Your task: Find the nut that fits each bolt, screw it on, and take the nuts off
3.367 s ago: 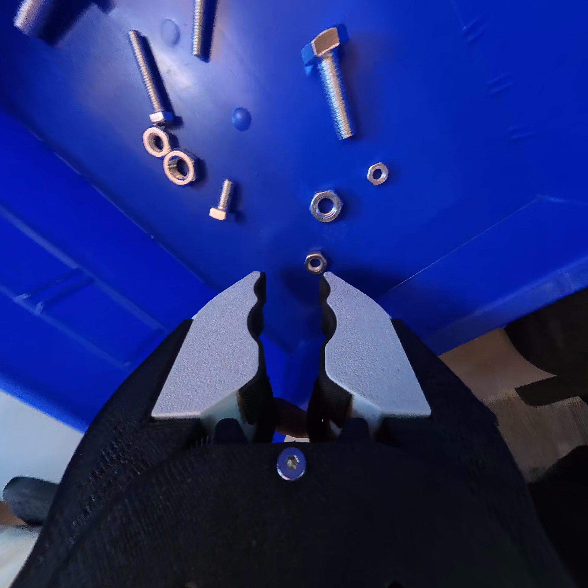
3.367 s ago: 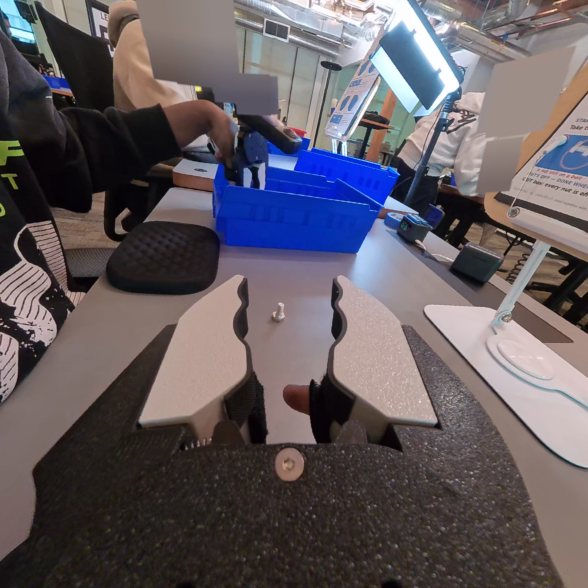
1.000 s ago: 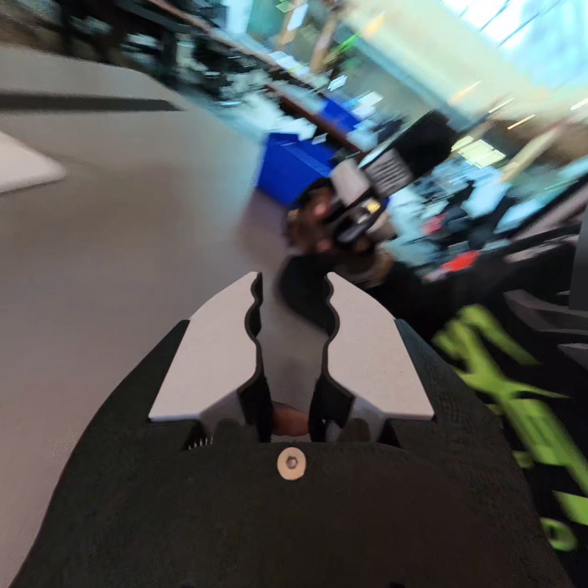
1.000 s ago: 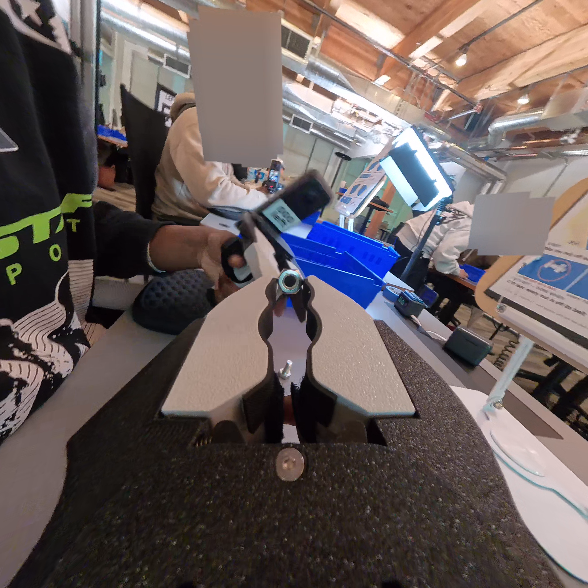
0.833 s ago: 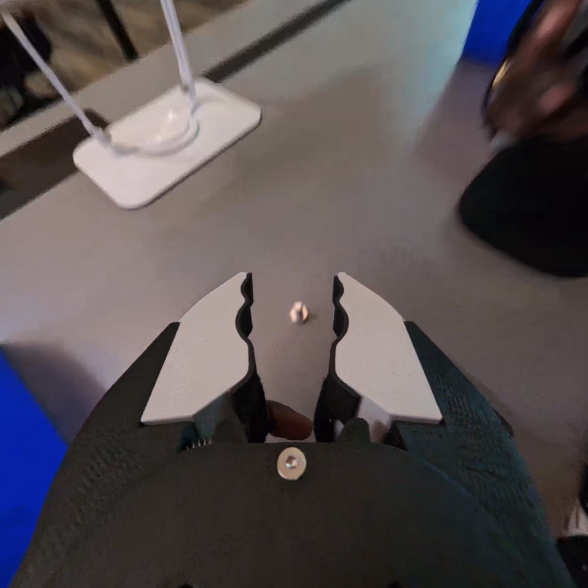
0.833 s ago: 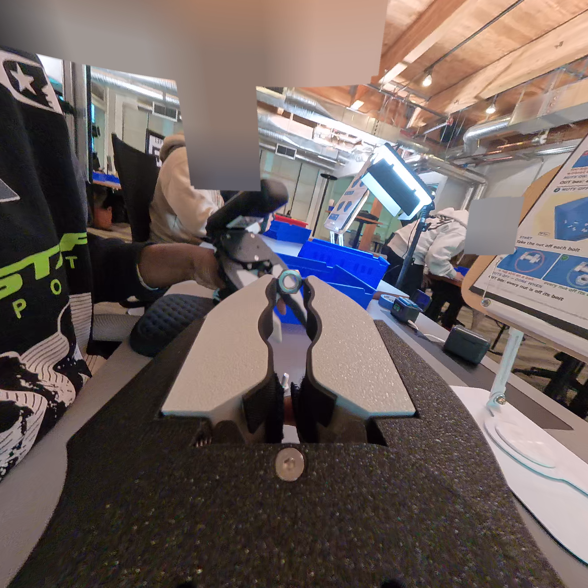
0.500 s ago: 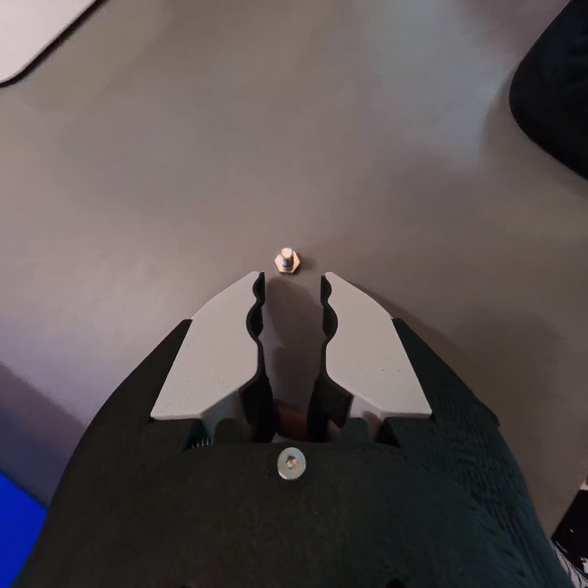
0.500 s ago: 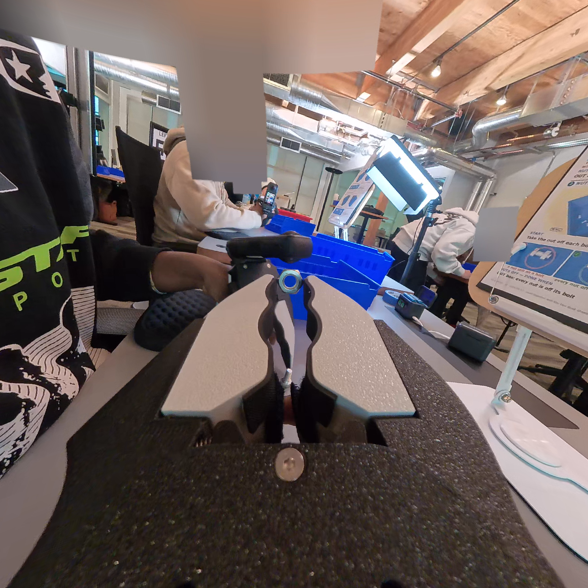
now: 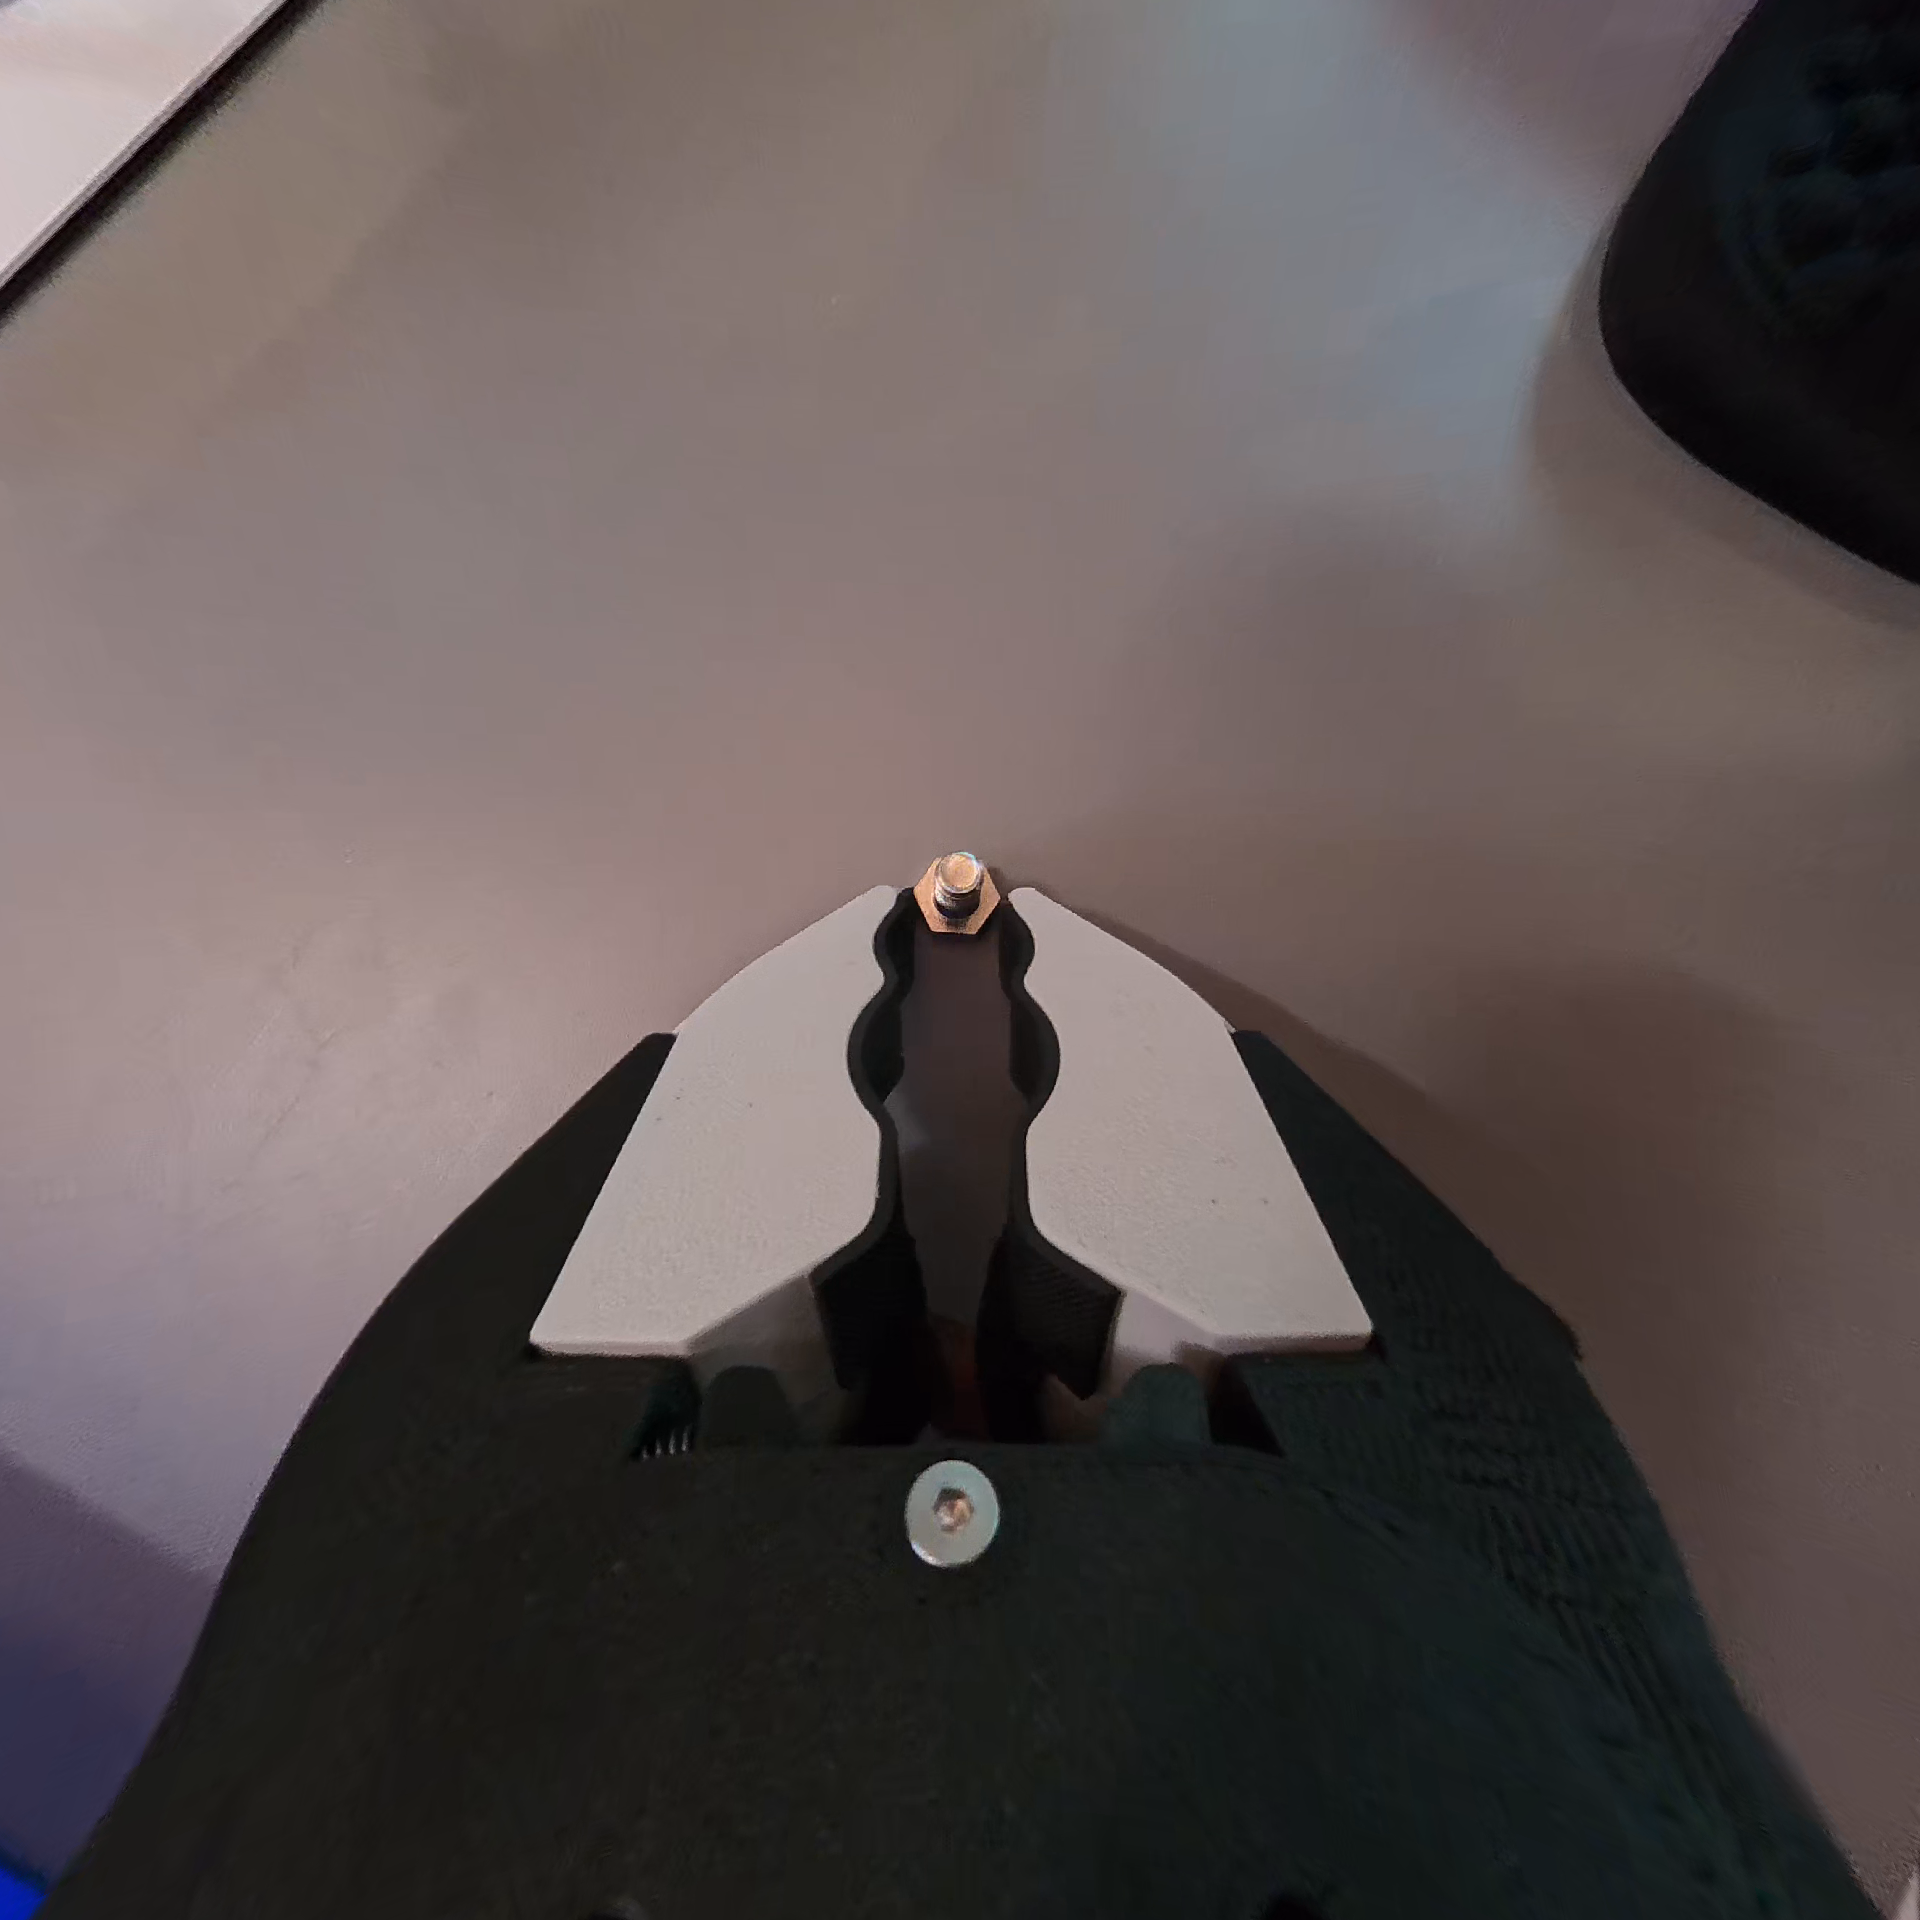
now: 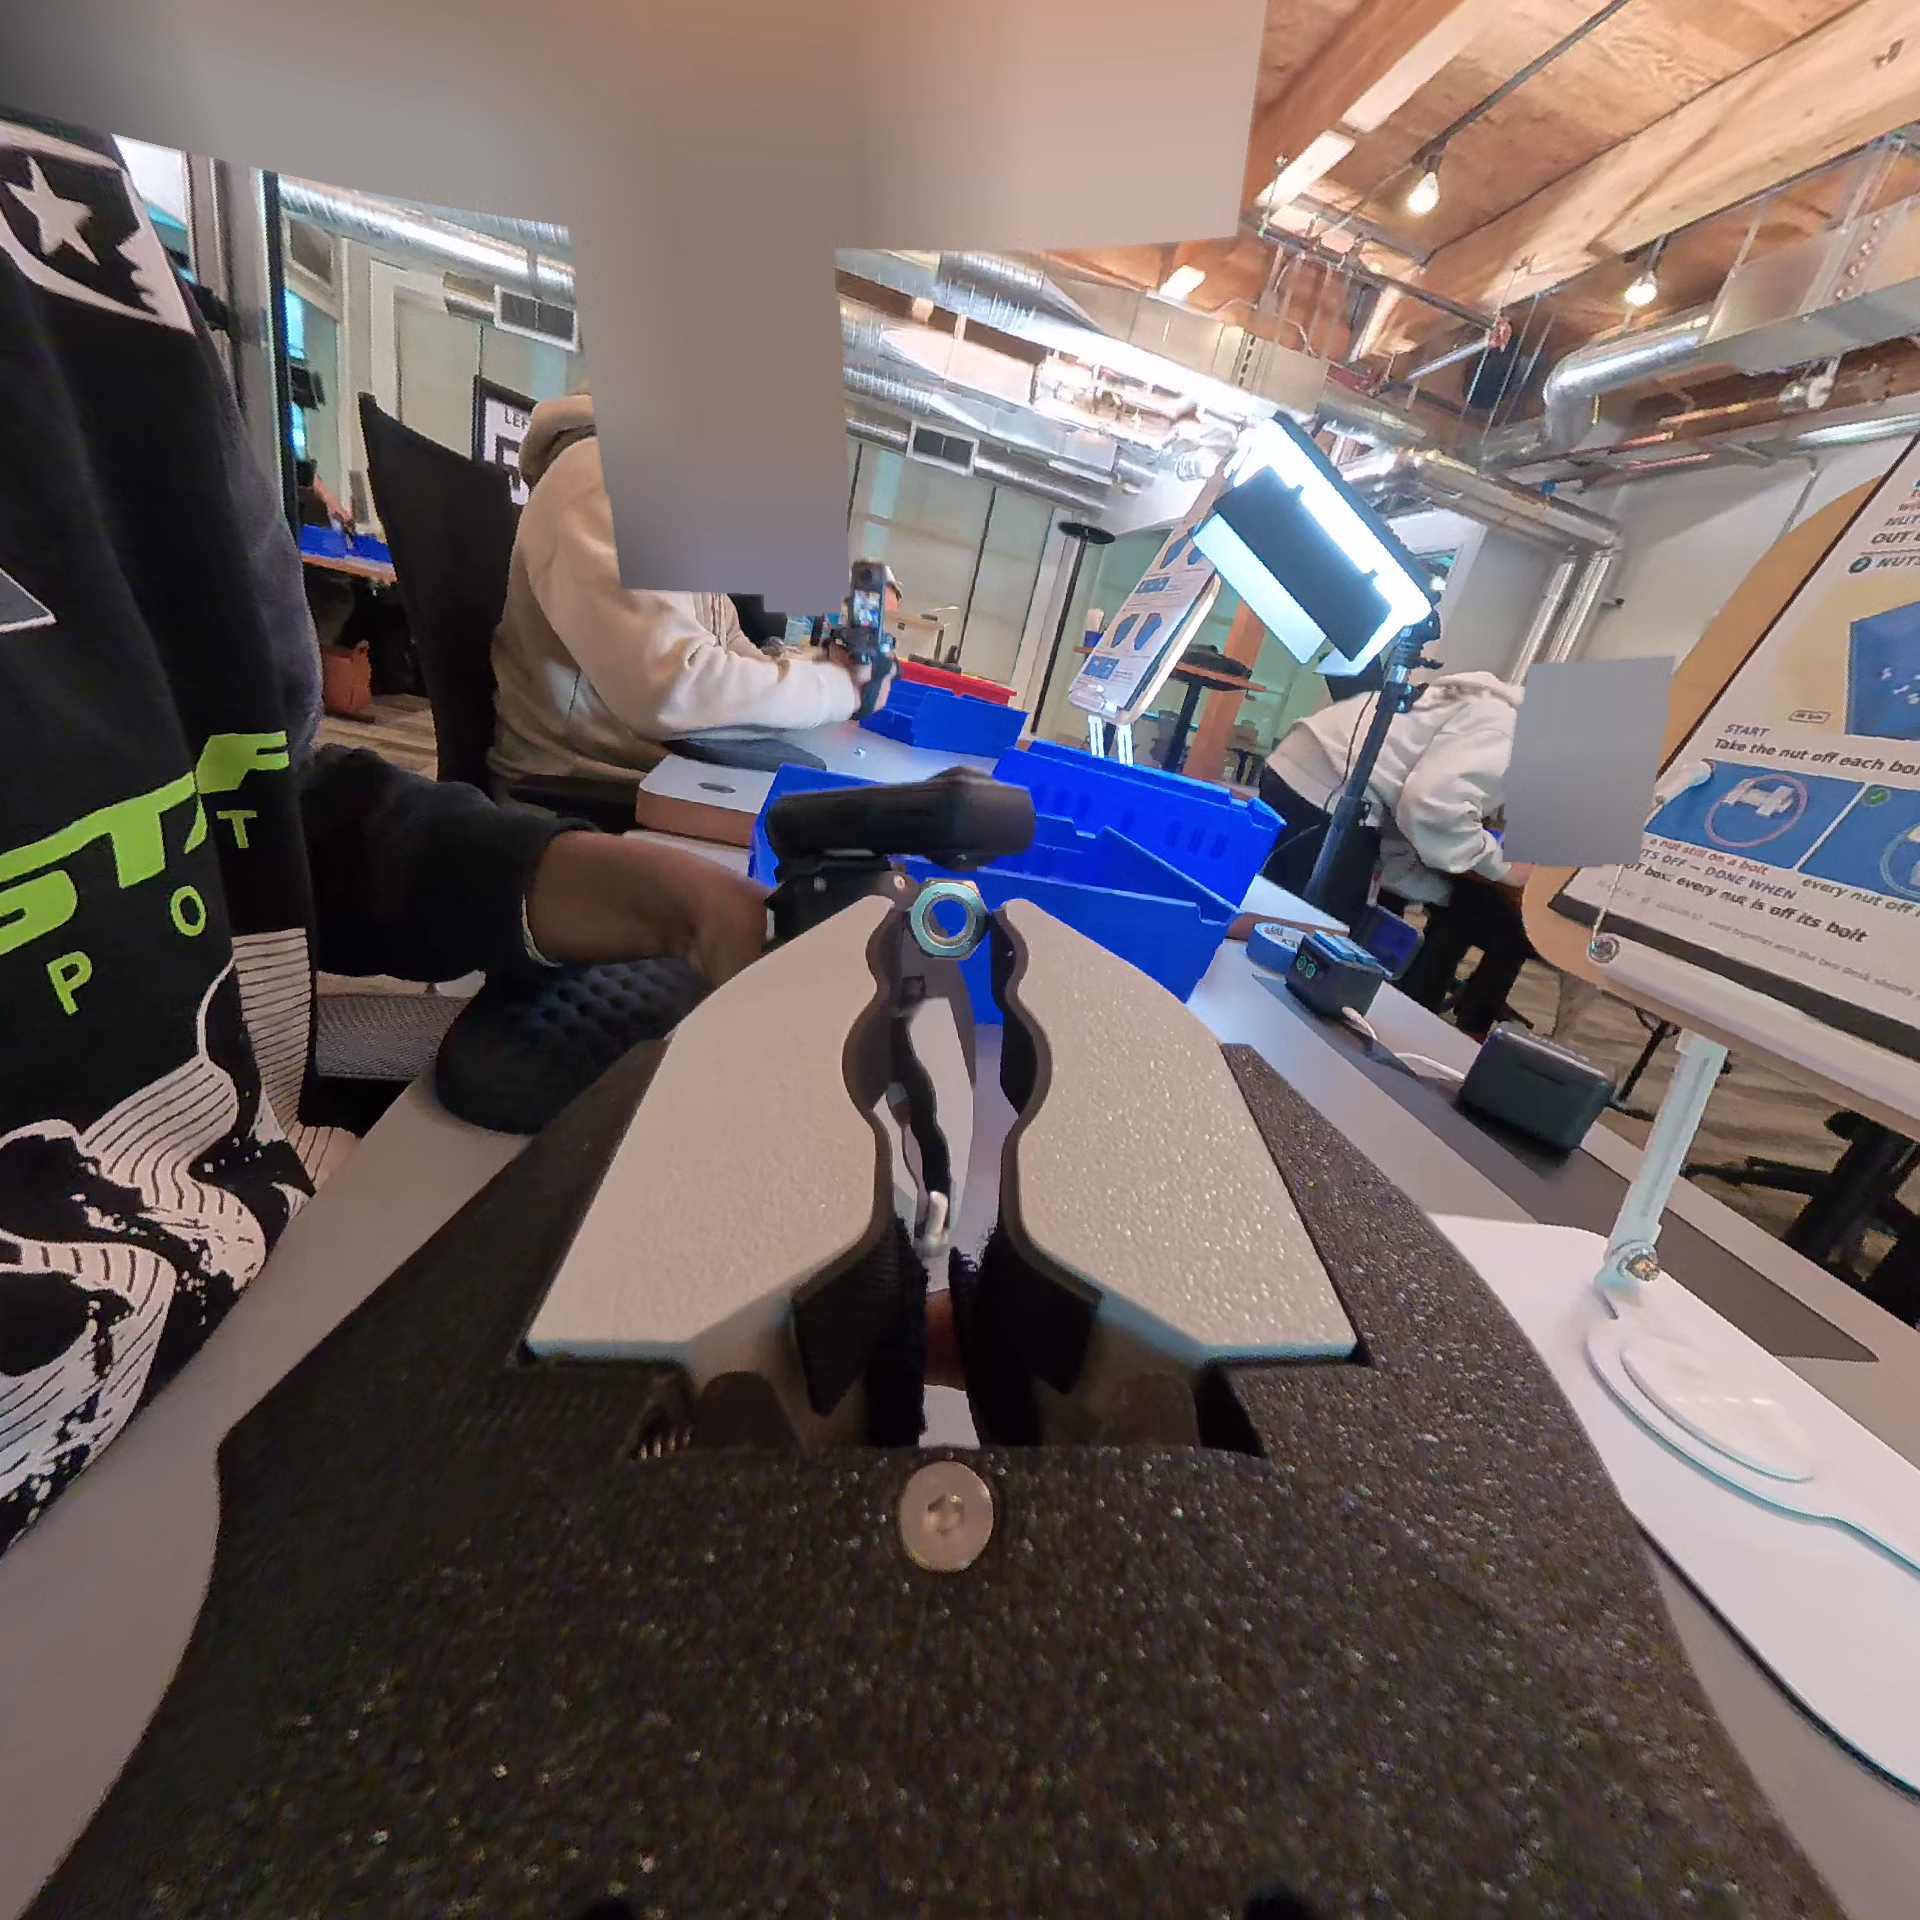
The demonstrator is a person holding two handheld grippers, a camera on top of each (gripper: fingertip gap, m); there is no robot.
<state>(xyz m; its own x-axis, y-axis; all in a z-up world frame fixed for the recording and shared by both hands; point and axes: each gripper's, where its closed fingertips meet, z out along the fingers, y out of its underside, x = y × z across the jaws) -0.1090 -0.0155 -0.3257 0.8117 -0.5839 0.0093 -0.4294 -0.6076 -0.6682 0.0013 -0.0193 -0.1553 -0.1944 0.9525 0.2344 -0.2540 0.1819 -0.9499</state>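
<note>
A small silver bolt point(image 9: 957, 902) stands head down on the grey table point(image 9: 520, 520), thread end up. My left gripper point(image 9: 957, 920) points down at it, and its fingertips are shut on the bolt's hex head. My right gripper point(image 10: 945, 925) is shut on a silver hex nut point(image 10: 945, 917) at its tips, held up above the table with the hole facing the camera. In the right wrist view the left gripper point(image 10: 899, 821) shows just behind the nut, held by a hand. The bolt point(image 10: 932, 1218) shows low down through the gap between my right fingers.
A black wrist pad point(image 9: 1787, 260) lies on the table, also in the right wrist view point(image 10: 561, 1029). Blue bins point(image 10: 1101, 862) stand behind. A white stand base point(image 10: 1714, 1403) with a sign board point(image 10: 1787, 831) is at the right. Small dark boxes point(image 10: 1538, 1081) and seated people are farther off. Spacing between my two grippers at the tips: around 20 cm.
My left gripper left the blue bin, swung over the table, came down on the standing bolt and shut on its head. My right gripper keeps holding the nut up, almost still.
</note>
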